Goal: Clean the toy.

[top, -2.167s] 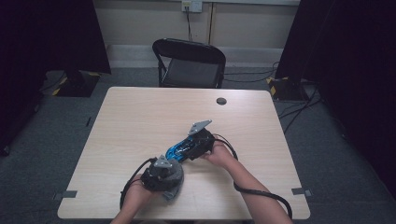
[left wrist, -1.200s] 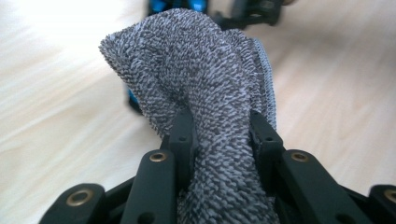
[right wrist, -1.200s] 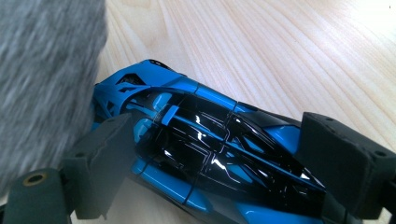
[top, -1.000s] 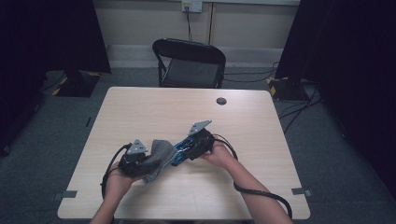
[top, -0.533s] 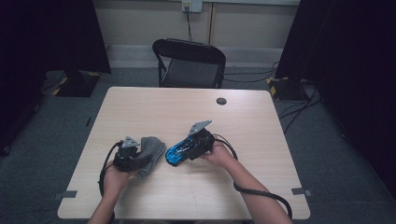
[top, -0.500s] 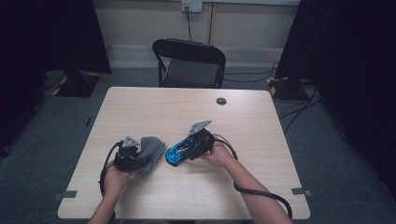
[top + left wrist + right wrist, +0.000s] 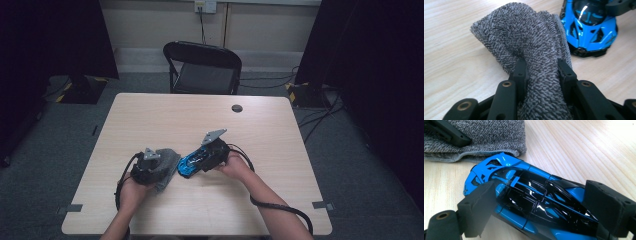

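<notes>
Right gripper (image 7: pixel 541 205) clamps the blue toy car (image 7: pixel 529 195) steady — left gripper (image 7: pixel 541 75), at the car's nine o'clock, pinches the grey cloth (image 7: pixel 529 42) for wiping

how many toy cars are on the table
1. The blue toy car sits near the table's middle, between the right gripper's fingers, beside the grey cloth. None other visible.

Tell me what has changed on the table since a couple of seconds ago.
The left gripper carried the grey cloth off the blue toy car, first out to the left, then down onto the table just beside the car. It keeps its grip on the cloth. The right gripper held the car in the same spot throughout.
</notes>
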`<state>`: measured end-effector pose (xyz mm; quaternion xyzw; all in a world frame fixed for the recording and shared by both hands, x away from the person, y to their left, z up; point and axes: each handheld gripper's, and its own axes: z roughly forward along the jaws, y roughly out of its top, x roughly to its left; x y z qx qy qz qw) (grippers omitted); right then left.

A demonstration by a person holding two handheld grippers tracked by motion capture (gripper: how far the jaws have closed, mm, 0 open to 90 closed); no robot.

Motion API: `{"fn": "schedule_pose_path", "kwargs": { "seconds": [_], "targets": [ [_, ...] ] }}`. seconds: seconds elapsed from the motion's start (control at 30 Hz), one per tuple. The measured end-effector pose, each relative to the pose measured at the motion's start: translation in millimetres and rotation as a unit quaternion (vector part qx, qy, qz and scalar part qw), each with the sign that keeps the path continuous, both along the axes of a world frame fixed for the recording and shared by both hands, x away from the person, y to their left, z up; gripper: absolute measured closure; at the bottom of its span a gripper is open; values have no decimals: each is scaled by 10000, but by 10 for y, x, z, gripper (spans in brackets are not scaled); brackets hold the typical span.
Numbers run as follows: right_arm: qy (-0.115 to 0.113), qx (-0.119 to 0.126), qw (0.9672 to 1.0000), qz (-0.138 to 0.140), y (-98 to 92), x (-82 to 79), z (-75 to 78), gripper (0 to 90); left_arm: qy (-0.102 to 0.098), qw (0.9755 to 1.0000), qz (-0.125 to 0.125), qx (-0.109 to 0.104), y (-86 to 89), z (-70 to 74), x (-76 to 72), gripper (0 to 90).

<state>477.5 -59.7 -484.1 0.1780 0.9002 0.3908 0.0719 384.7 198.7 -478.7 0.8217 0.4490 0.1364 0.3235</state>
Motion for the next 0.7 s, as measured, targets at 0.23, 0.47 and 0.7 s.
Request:
{"fn": "schedule_pose_path", "kwargs": {
  "seconds": [0.23,0.47,0.7],
  "targets": [
    [9,-8,10000,3,1,0,2,113,80,9998,-152,-55,-22,5,-33,674],
    [25,-30,10000,7,4,1,6,113,153,9995,-283,-73,-40,20,-116,674],
    [25,-38,10000,6,4,0,7,113,188,9992,-326,-125,-81,23,-170,674]
  ]
}}
